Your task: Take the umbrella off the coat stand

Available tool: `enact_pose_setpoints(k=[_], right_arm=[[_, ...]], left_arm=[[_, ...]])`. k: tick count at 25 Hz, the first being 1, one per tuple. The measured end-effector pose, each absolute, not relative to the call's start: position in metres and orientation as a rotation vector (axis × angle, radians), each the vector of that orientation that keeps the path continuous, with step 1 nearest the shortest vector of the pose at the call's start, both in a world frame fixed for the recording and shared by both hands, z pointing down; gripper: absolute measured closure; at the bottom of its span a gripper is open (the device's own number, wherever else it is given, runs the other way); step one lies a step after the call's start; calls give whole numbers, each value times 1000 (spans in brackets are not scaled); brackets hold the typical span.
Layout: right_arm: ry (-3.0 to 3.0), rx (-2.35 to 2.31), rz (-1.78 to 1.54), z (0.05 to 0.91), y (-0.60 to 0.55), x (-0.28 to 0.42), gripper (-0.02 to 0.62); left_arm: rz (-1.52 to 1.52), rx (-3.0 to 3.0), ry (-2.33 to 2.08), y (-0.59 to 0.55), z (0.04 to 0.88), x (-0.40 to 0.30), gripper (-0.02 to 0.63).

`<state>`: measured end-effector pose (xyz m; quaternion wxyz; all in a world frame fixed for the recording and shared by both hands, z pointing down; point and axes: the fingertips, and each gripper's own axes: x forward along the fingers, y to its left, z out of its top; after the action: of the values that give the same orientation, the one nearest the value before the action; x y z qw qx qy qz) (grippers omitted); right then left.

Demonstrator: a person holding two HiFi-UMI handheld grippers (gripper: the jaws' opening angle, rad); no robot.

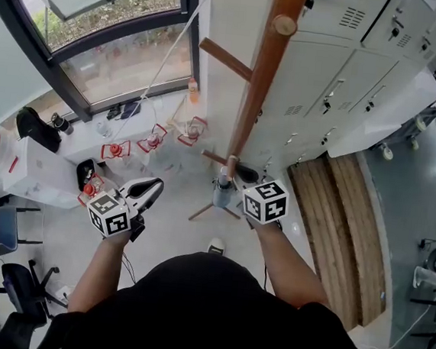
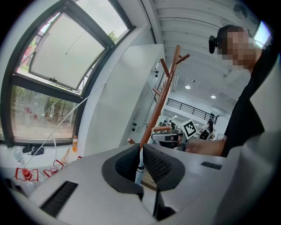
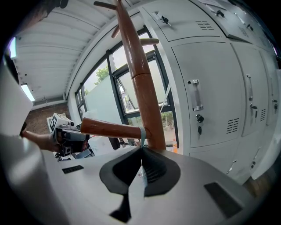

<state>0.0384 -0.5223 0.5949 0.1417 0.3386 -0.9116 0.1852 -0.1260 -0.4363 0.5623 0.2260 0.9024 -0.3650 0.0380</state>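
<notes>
Looking steeply down from your head, a tall wooden coat stand (image 1: 262, 74) rises just in front of you. It stands beside a row of white lockers (image 1: 350, 75) and a large window (image 1: 108, 37). A small folded umbrella (image 1: 221, 195), grey-blue, hangs upright just beside the pole, low down, under a short wooden peg (image 3: 109, 128). Its thin strap (image 3: 142, 134) is looped over that peg, close against the pole.

Your right gripper (image 3: 141, 154) is at the peg. Its jaws are pressed together on the strap just below the loop, so it holds the umbrella by the strap. The loop is round the peg and not yet lifted off.

Your left gripper (image 2: 140, 150) is held out to the left of the stand, apart from the umbrella and pointing towards it. Its jaws stand only a narrow slit apart and grip nothing. The umbrella and the pole show through that slit, farther off. From that side your right hand (image 2: 206, 147) also shows, holding its gripper up at the peg.

Below the umbrella, the stand's wooden feet (image 1: 201, 213) spread out on a pale floor (image 1: 174, 235).
</notes>
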Motion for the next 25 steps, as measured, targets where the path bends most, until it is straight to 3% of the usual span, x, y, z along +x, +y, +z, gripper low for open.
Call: enact_pose_setpoints(k=[25], right_arm=[[-2652,941,568,593,-519,38,580]], left_arm=[[92,2480,-999,-434,566,-125,569]])
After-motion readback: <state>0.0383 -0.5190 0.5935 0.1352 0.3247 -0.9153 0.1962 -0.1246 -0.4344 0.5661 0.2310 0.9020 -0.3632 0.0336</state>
